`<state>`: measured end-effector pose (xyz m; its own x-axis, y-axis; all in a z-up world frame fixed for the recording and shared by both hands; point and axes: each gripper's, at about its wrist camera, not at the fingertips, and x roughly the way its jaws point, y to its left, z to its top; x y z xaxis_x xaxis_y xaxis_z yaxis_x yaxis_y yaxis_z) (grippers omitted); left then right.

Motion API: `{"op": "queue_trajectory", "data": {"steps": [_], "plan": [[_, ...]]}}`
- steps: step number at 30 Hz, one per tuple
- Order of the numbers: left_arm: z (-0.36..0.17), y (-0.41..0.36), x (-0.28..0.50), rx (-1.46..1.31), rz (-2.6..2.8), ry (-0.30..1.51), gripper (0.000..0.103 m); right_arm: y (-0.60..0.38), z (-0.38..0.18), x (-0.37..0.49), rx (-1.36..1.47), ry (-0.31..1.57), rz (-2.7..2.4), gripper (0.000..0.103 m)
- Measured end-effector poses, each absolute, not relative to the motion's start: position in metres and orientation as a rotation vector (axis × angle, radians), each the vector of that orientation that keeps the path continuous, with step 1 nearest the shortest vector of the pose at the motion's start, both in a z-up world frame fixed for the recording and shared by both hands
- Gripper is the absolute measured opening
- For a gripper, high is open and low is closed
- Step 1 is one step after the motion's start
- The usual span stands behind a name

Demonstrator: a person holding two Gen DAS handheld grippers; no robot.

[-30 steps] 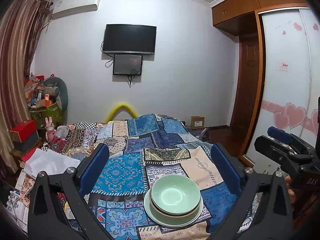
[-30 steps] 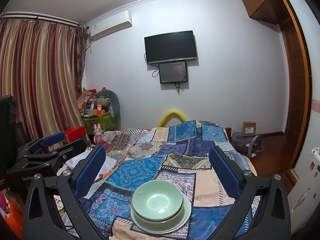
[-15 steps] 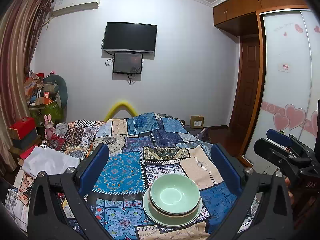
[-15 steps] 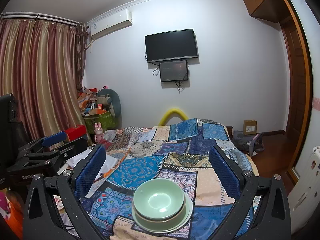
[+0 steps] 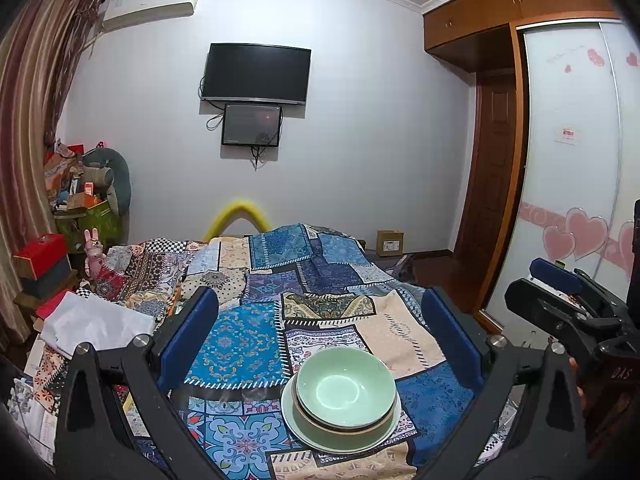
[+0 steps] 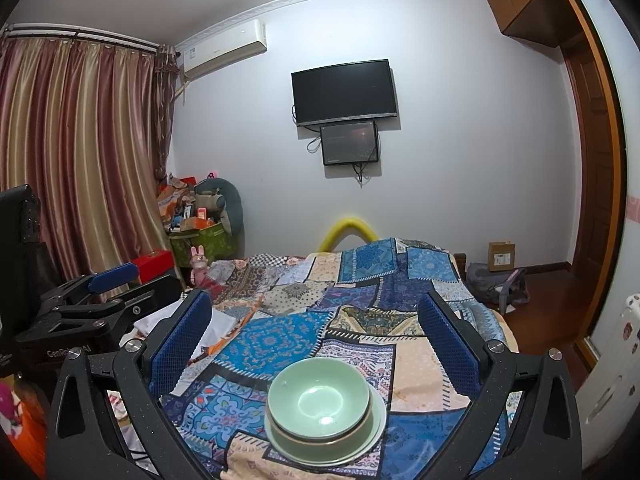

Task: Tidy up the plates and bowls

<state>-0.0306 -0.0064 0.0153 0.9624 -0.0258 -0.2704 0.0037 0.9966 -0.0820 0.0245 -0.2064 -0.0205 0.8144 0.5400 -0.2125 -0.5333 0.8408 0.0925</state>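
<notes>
Since 1 s ago: little change. I keep both tools back; stack sits slightly lower in both views. Left tool point(image 5: 320, 332) and right tool point(image 6: 316, 328): jaws wide apart, holding nothing. Green bowl point(image 5: 346, 386) nests in 2nd bowl on plate point(image 5: 298, 420), on bed quilt point(image 5: 240, 344). Stacking looks done. Right view only: curtains point(image 6: 80, 152). Left view only: wardrobe door point(image 5: 572, 184).

Bedroom: wall television point(image 5: 256, 73), perhaps wardrobe point(image 5: 576, 168).

Both wrist views side by side, seemingly level, sharing the stacked bowls point(image 5: 346, 394) ahead.
</notes>
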Motion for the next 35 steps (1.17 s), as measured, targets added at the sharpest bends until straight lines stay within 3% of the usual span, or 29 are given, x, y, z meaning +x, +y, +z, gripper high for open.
{"op": "queue_trajectory", "data": {"steps": [35], "plan": [[0.0132, -0.0135, -0.0270, -0.094, -0.039, 0.291, 0.103, -0.2023, -0.0222, 0.0297, 0.012, 0.250, 0.581, 0.103]]}}
